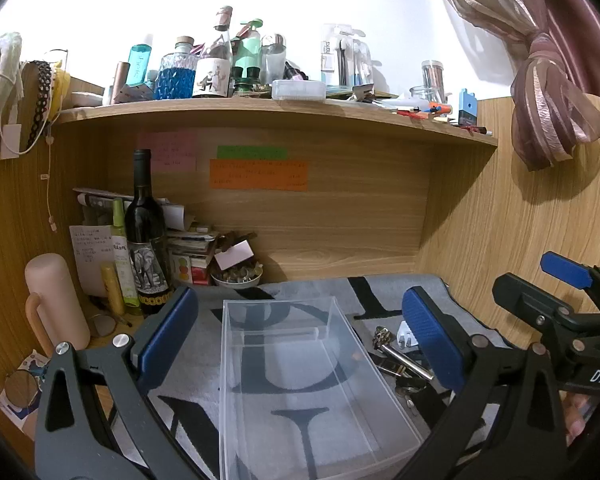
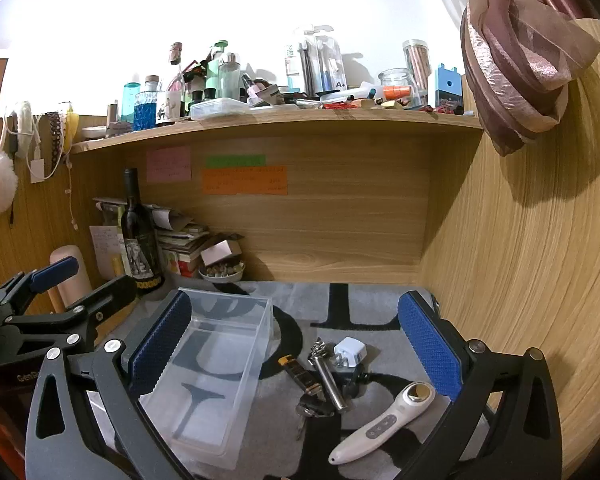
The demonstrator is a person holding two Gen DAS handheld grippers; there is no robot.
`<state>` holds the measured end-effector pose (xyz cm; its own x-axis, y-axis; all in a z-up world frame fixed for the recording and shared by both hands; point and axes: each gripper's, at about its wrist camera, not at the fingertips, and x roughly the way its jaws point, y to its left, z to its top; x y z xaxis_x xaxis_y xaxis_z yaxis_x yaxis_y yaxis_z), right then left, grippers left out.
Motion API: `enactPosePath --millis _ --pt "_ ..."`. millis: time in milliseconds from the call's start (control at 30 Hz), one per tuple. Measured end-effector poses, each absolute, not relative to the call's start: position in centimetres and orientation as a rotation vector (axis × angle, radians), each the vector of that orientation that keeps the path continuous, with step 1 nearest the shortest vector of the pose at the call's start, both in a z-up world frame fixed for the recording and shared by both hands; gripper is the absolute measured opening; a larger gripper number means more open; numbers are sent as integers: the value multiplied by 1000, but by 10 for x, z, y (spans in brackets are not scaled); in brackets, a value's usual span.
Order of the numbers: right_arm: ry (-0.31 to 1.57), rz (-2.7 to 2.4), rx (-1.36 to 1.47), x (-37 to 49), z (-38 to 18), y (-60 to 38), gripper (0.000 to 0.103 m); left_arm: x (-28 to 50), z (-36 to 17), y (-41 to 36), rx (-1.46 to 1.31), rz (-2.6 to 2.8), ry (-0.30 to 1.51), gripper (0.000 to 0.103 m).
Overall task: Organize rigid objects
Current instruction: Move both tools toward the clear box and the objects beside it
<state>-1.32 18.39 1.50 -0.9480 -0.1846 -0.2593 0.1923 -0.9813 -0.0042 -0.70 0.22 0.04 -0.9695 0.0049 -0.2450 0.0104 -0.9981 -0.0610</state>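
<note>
Two wide-open, empty grippers, left (image 1: 300, 336) and right (image 2: 296, 344), hover over a clear box (image 2: 208, 364) on the gray mat (image 2: 364, 300); beside it lie a charger (image 2: 350, 354), metal tool (image 2: 330, 376), keys (image 2: 310, 410) and white handheld device (image 2: 380, 426). A careless grab could topple the light box or scatter the clustered pieces.

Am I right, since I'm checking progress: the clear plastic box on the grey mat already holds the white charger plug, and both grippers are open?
Not quite. The clear plastic box is empty; the white charger plug lies on the grey mat to its right, as the right wrist view shows. Both the left gripper and the right gripper are open.
</note>
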Motion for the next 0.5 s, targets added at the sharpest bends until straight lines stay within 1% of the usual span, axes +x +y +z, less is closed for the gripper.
enactPosePath --millis 500 --pt "48 -2929 383 -13 17 183 103 -8 0 1 390 -3117 100 103"
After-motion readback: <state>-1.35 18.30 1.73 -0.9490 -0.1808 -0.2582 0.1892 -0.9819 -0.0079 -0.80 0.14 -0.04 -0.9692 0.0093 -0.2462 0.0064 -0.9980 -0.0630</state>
